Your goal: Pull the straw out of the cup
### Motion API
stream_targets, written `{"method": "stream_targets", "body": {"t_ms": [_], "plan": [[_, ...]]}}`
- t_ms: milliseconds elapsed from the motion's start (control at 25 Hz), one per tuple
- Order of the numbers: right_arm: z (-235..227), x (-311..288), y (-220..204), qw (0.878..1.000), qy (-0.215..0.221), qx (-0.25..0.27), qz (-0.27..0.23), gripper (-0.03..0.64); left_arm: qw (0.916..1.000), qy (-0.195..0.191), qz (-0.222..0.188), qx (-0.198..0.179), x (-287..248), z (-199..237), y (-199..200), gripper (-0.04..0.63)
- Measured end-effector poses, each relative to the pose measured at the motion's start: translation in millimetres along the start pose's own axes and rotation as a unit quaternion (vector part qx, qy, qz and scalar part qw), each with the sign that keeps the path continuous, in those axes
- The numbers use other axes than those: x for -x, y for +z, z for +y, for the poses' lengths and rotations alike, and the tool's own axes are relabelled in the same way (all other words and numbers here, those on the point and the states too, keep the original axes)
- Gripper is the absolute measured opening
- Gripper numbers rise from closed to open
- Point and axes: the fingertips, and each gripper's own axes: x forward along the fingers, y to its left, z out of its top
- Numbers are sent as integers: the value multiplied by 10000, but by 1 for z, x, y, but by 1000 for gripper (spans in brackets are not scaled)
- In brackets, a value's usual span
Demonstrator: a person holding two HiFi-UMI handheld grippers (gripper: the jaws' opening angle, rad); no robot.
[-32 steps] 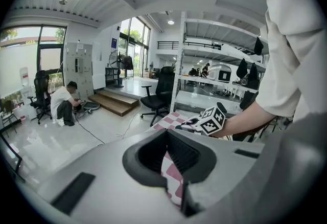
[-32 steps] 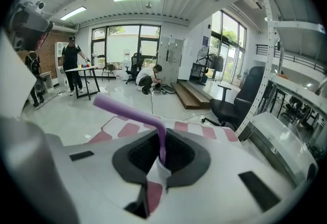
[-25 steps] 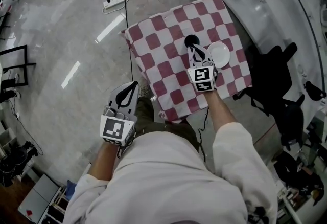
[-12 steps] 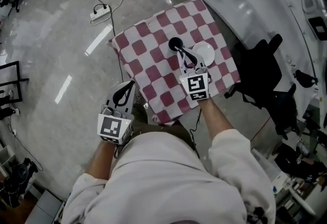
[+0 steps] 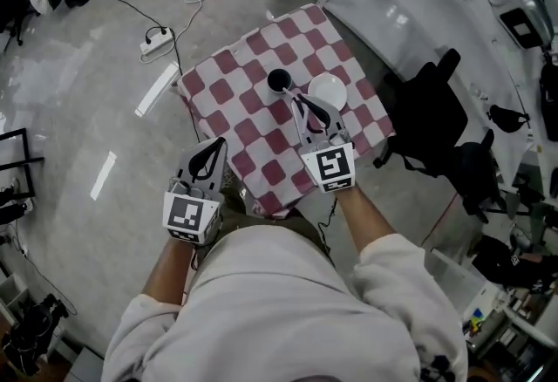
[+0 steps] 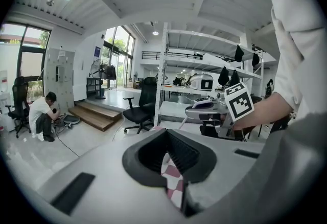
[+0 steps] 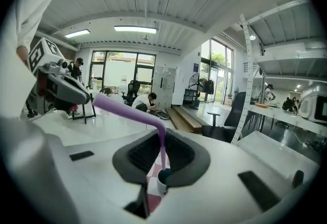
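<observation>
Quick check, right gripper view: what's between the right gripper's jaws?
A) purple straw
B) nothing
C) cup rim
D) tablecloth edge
A: the right gripper has its jaws closed on the purple straw, whose bent top sticks out above them, and the cup shows below.

The scene is brightly, evenly lit; glare streaks are laid on the glossy floor [image 5: 78,110] at left. Both gripper views are bent and darkened at the corners.
</observation>
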Motion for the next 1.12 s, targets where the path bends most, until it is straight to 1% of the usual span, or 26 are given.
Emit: {"method": "stream_targets", "body": {"t_ms": [240,440,640,1120], "plan": [[3,42,25,9994,-85,-55,-323,35,9995,-184,-159,-189,-1,-18,13,5],[7,73,39,9985,-153,-110,-523,35,9990,-301,-186,-284,1,-30,16,5],[11,95,47,9977,-213,-207,-615,35,9984,-397,-219,-349,2,-37,20,5],[15,127,61,9954,-355,-411,-793,34,9973,-531,-253,-434,0,-46,22,5]]}}
